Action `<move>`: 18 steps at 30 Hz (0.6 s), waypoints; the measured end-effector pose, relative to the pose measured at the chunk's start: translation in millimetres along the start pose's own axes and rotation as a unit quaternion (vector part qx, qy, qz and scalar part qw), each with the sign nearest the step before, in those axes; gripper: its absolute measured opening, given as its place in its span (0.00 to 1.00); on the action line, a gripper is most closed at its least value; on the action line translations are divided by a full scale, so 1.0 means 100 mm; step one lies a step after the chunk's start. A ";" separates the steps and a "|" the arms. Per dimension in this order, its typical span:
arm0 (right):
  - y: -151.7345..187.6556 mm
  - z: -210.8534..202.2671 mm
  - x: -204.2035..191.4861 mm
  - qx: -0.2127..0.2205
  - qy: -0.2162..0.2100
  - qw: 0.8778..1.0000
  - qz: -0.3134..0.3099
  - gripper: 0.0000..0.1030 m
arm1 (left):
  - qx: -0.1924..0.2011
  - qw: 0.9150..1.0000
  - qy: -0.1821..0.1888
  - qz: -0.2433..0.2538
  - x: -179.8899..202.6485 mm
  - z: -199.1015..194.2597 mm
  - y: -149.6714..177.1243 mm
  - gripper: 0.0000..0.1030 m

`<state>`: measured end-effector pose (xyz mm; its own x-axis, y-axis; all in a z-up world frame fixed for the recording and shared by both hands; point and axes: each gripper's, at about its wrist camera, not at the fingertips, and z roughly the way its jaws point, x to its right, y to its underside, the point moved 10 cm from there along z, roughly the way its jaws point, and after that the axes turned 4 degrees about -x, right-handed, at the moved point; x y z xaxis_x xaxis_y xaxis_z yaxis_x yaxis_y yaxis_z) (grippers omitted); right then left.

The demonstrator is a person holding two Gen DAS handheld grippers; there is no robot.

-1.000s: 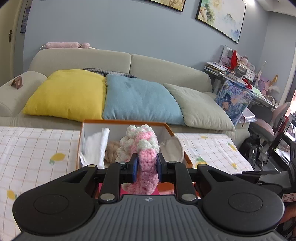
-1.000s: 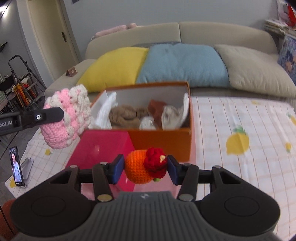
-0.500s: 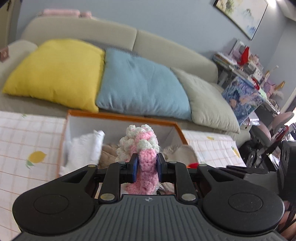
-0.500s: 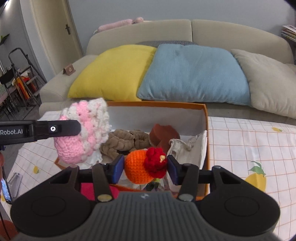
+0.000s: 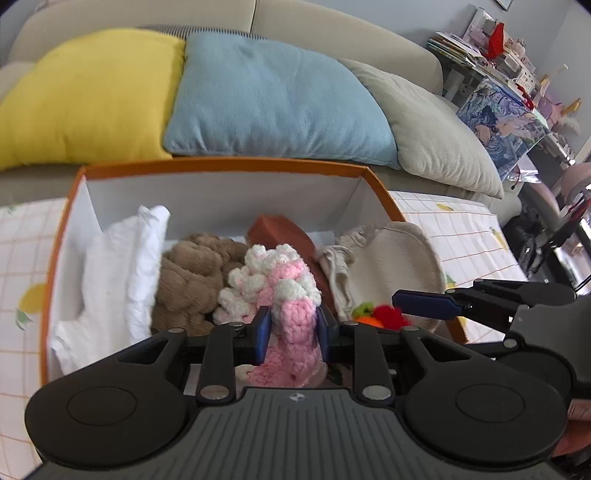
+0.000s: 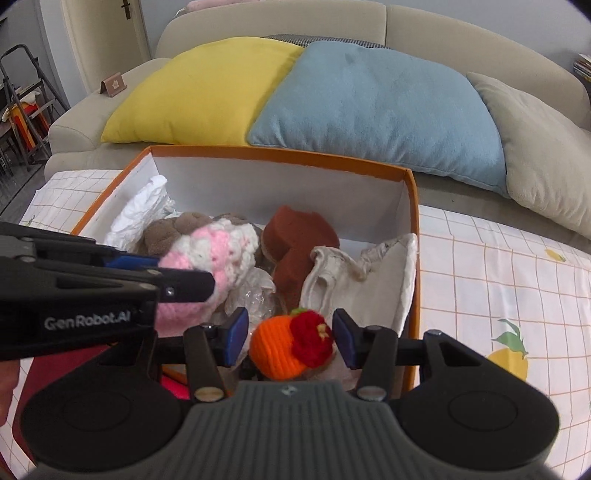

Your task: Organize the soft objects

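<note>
My left gripper [image 5: 291, 334] is shut on a pink and white crochet piece [image 5: 280, 291] and holds it over the near part of the orange box [image 5: 221, 164]. My right gripper [image 6: 290, 341] has its jaws spread apart, with gaps on both sides of an orange crochet fruit with a red flower [image 6: 286, 347] that sits between them over the box [image 6: 280, 155]. The box holds a white cloth [image 5: 118, 266], a brown plush [image 5: 188, 273], a rust-brown piece [image 6: 299, 243] and a beige cloth bag [image 6: 369, 284].
The box stands on a checked lemon-print tablecloth [image 6: 498, 280]. Behind it is a beige sofa [image 6: 443, 22] with yellow [image 6: 199, 88], blue [image 6: 369, 103] and grey-green [image 6: 546, 147] cushions. A pink lid [image 6: 48, 369] lies at the box's near left. A cluttered desk [image 5: 495, 55] stands far right.
Both grippers have moved forward and down over the box. My right gripper's jaws have spread apart from the orange fruit. My left gripper still clamps the pink crochet piece.
</note>
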<state>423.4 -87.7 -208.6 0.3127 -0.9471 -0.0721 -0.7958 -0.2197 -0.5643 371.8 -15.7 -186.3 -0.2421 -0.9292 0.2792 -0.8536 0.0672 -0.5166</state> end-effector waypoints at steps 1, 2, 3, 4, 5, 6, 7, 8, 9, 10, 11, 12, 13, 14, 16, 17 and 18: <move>0.01 -0.02 -0.01 0.001 0.000 1.000 -0.002 0.52 | -0.003 1.000 0.005 -0.006 0.01 0.01 0.00 0.31; 0.01 -0.05 -0.02 0.003 0.000 1.000 -0.003 0.54 | -0.007 1.000 0.012 -0.011 0.01 0.01 0.00 0.37; 0.01 -0.08 -0.02 0.006 -0.001 1.000 -0.005 0.55 | -0.007 1.000 0.018 -0.018 0.01 0.00 0.00 0.46; 0.01 -0.11 -0.03 0.009 0.000 1.000 -0.007 0.56 | -0.004 0.999 0.024 -0.026 0.01 -0.03 -0.02 0.51; 0.01 -0.15 -0.03 0.012 0.004 1.000 -0.010 0.56 | 0.003 0.999 0.029 -0.032 0.01 -0.07 -0.03 0.62; 0.01 -0.19 -0.03 0.017 0.008 1.000 -0.012 0.57 | 0.011 0.999 0.032 -0.037 0.03 -0.11 -0.06 0.63; 0.01 -0.24 -0.02 0.022 0.011 1.000 -0.014 0.57 | 0.019 0.998 0.036 -0.040 0.04 -0.17 -0.09 0.64; 0.01 -0.29 -0.01 0.027 0.013 0.999 -0.014 0.57 | 0.025 0.998 0.039 -0.042 0.05 -0.24 -0.11 0.64; 0.01 -0.34 -0.01 0.032 0.014 0.999 -0.013 0.57 | 0.031 0.998 0.040 -0.042 0.07 -0.30 -0.14 0.64; 0.00 -0.39 -0.01 0.036 0.013 0.999 -0.011 0.58 | 0.039 0.998 0.040 -0.041 0.09 -0.38 -0.16 0.64; -0.01 -0.44 -0.01 0.040 0.013 0.999 -0.010 0.58 | 0.048 0.997 0.039 -0.037 0.11 -0.46 -0.18 0.64; -0.02 -0.50 -0.02 0.045 0.012 0.999 -0.010 0.58 | 0.056 0.997 0.038 -0.031 0.15 -0.55 -0.20 0.64; -0.03 -0.57 -0.04 0.051 0.010 0.999 -0.010 0.58 | 0.067 0.997 0.035 -0.024 0.18 -0.65 -0.22 0.64; -0.04 -0.65 -0.05 0.057 0.008 0.998 -0.010 0.58 | 0.078 0.996 0.031 -0.015 0.23 -0.76 -0.24 0.64; -0.08 -0.84 -0.07 0.072 0.002 0.997 -0.007 0.61 | 0.099 0.995 0.020 0.000 0.29 -0.97 -0.25 0.64; -0.09 -0.94 -0.08 0.079 0.000 0.997 -0.005 0.63 | 0.109 0.994 0.013 0.004 0.34 -1.08 -0.26 0.64; -0.11 -1.05 -0.09 0.087 -0.002 0.996 -0.003 0.64 | 0.119 0.993 0.007 0.008 0.38 -1.18 -0.27 0.64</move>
<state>375.2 -101.7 -115.5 0.3192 -0.9449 -0.0724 -0.6919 -0.1802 -0.6992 330.9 -9.8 -66.1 -0.2627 -0.9232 0.2806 -0.7171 -0.0078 -0.6969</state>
